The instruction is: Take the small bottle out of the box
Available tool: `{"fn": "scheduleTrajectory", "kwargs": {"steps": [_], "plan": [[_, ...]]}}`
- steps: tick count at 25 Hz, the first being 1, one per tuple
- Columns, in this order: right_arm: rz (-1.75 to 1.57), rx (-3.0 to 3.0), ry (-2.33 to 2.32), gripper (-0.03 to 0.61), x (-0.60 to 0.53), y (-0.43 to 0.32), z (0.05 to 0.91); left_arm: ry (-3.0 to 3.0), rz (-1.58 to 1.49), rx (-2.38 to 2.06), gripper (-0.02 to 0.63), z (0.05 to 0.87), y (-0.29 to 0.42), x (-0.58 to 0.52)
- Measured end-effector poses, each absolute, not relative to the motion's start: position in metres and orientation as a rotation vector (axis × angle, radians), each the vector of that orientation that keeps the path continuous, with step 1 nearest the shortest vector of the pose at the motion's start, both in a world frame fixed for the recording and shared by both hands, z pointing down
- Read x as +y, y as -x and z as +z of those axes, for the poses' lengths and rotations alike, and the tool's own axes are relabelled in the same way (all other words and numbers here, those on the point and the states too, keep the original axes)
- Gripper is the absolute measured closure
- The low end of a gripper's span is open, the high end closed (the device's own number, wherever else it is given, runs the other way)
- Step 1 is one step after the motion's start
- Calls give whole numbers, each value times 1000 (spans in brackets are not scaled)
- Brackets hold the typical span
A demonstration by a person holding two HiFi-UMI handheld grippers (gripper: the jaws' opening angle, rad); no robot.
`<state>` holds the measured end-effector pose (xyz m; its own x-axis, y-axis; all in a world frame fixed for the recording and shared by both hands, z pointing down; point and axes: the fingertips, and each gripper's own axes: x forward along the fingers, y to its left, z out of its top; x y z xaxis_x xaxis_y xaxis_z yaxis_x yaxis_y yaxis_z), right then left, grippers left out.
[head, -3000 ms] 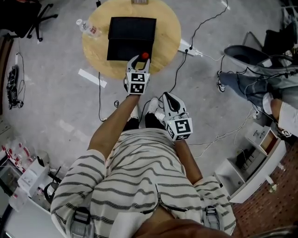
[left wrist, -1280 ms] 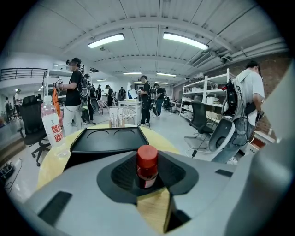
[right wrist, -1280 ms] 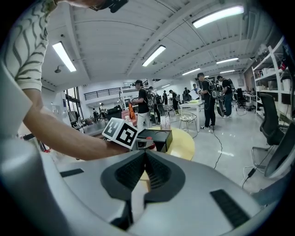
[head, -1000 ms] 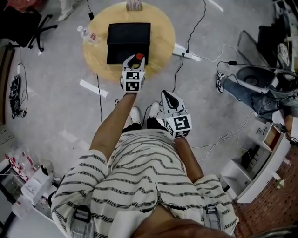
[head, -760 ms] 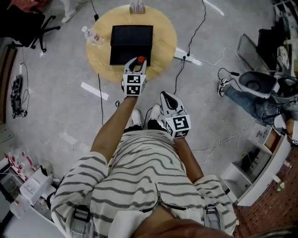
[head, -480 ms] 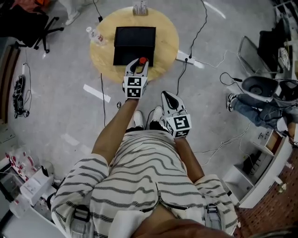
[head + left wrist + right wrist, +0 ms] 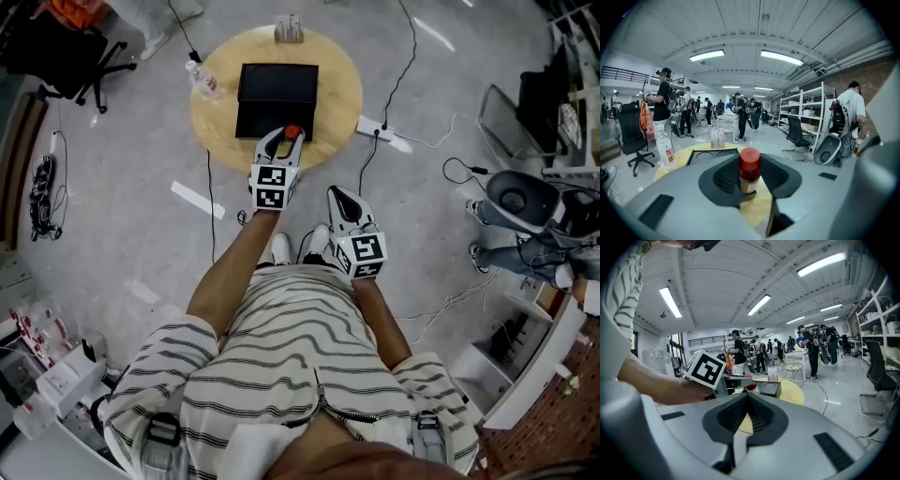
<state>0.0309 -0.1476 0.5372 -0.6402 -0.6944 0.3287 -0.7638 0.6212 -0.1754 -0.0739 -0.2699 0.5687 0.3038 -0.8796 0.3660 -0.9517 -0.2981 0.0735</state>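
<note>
The small bottle (image 7: 292, 132), with a red cap and a brownish body (image 7: 749, 169), stands upright between the jaws of my left gripper (image 7: 282, 142). That gripper (image 7: 749, 191) is shut on it, over the near edge of the black box (image 7: 277, 97) on the round wooden table (image 7: 337, 80). The box (image 7: 711, 155) lies open, with round hollows in its insert. My right gripper (image 7: 337, 195) hangs low by the person's body, off the table. Its jaws (image 7: 746, 405) are shut on nothing. From that view the left gripper's marker cube (image 7: 708, 368) and the red cap (image 7: 751, 386) show ahead.
A clear water bottle (image 7: 203, 80) with a red label stands at the table's left edge. A small holder (image 7: 288, 29) sits at its far edge. Cables and a power strip (image 7: 383, 133) lie on the floor on the right. Office chairs, shelves and people stand around.
The head view has drifted, so the table sits a little lower and to the right. My left gripper still holds the bottle at the box's near edge. The right gripper has stayed low.
</note>
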Motion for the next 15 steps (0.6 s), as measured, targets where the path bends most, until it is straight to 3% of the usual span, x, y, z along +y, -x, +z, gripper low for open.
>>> {"fn": "scheduleTrajectory", "kwargs": {"steps": [15], "plan": [[382, -2663, -1219, 561, -141, -26, 518, -2356, 329, -1668, 471, 542, 79, -231]]}}
